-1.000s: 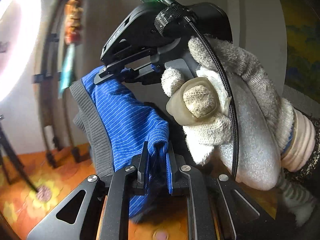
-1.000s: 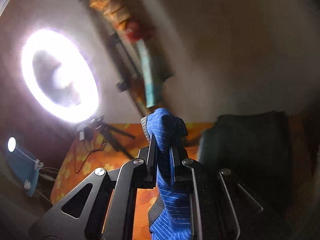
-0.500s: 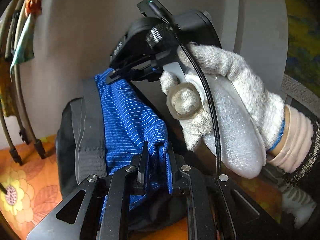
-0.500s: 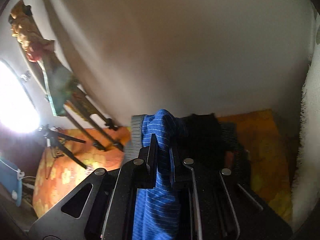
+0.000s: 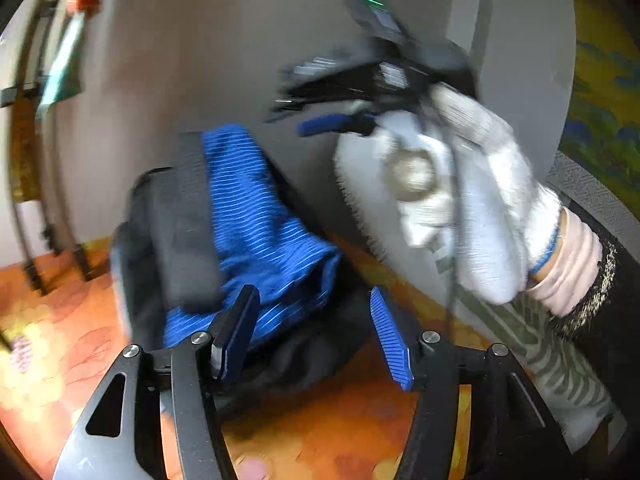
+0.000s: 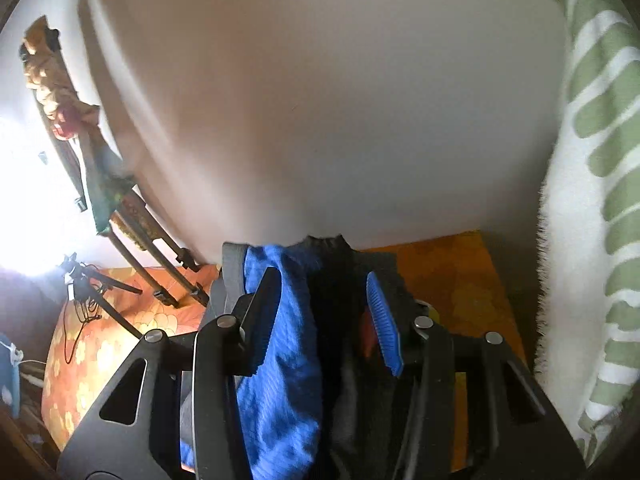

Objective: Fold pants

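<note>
The blue striped pants (image 5: 260, 236) with a grey waistband lie folded on a dark pile on the orange floral surface. My left gripper (image 5: 312, 332) is open, its jaws spread wide, just in front of the pants. In the left wrist view my right gripper (image 5: 332, 112) is blurred above the pants, held by a gloved hand (image 5: 460, 184), jaws apart. In the right wrist view my right gripper (image 6: 324, 312) is open over the blue pants (image 6: 288, 360), which hang loose between the spread fingers.
A dark garment pile (image 6: 340, 264) lies under the pants. The orange floral cover (image 5: 340, 432) spreads around. A wooden rack (image 6: 132, 216) and a tripod (image 6: 96, 296) stand at the left by the wall. A white and green striped cloth (image 6: 600, 200) hangs at the right.
Both grippers have opened and let go of the blue pants. The pants have dropped onto the dark pile. My right gripper has pulled up and back.
</note>
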Tool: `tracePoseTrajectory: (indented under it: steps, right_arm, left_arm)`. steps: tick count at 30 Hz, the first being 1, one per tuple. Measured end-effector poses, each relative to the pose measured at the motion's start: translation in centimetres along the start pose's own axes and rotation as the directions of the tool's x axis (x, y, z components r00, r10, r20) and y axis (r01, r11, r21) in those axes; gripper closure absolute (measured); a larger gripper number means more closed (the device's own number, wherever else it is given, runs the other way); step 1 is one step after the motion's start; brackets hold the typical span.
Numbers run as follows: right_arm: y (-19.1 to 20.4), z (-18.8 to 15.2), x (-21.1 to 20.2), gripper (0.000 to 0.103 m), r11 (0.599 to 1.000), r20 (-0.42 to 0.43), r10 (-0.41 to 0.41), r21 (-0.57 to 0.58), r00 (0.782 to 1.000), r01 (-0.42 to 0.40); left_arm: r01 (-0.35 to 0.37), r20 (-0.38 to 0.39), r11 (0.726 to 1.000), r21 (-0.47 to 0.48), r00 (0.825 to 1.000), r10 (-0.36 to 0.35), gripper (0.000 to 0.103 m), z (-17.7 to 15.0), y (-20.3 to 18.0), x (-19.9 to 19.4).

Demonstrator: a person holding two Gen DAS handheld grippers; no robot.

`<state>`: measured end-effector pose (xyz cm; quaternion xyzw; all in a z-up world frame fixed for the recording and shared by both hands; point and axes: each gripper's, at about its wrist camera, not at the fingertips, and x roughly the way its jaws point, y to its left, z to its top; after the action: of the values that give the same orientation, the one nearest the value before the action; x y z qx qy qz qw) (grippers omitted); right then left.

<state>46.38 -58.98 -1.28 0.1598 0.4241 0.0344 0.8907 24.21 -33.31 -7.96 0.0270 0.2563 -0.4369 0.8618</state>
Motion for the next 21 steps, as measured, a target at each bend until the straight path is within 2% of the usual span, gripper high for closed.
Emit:
tracePoseTrajectory:
  steps: [2,5,7,8,10,11,13,17,21]
  right_arm:
    - [-0.6,-1.4,-1.7,0.056,0.998,0.013,0.062,0.017,0.998,-0.062]
    - [-0.3,-4.3,-2.9,0.058,0.991,-0.01,0.136,-0.001,0.991,-0.136]
    - [0.4,-6.3,-2.8,0.068,0.985,-0.049,0.167,-0.028,0.985,-0.169]
    - [0.9,-7.4,-2.7,0.069,0.983,-0.074,0.175,-0.046,0.982,-0.179]
    - [1.8,-9.2,-2.1,0.07,0.981,-0.112,0.157,-0.096,0.981,-0.168]
    - [2.3,-9.6,-1.9,0.07,0.982,-0.124,0.132,-0.12,0.983,-0.147]
    - [2.5,-10.8,-1.3,0.07,0.983,-0.156,0.073,-0.154,0.985,-0.098]
    - [1.7,-12.2,-1.4,0.07,0.984,-0.18,0.012,-0.174,0.984,-0.044]
    - [1.4,-12.5,-2.8,0.07,0.989,-0.173,0.001,-0.146,0.985,-0.027]
  left_arm:
    - [-0.035,-0.005,0.999,-0.008,0.999,0.035,0.045,-0.6,1.2,-2.1]
    - [-0.084,-0.013,0.996,-0.039,0.996,0.083,0.046,-1.5,3.5,-5.0]
    - [-0.125,-0.012,0.991,-0.055,0.992,0.124,0.045,-1.9,5.1,-7.2]
    - [-0.136,-0.011,0.989,-0.058,0.991,0.136,0.045,-2.4,5.4,-7.6]
    - [-0.161,-0.012,0.984,-0.073,0.987,0.16,0.045,-2.6,5.9,-9.1]
    - [-0.168,-0.013,0.983,-0.078,0.986,0.167,0.045,-1.7,6.3,-9.0]
    - [-0.181,-0.017,0.98,-0.086,0.984,0.18,0.045,-2.8,5.9,-10.3]
    - [-0.205,-0.021,0.975,-0.083,0.979,0.204,0.045,-3.0,5.8,-11.5]
    - [-0.211,-0.023,0.973,-0.091,0.978,0.21,0.045,-3.3,5.4,-13.1]
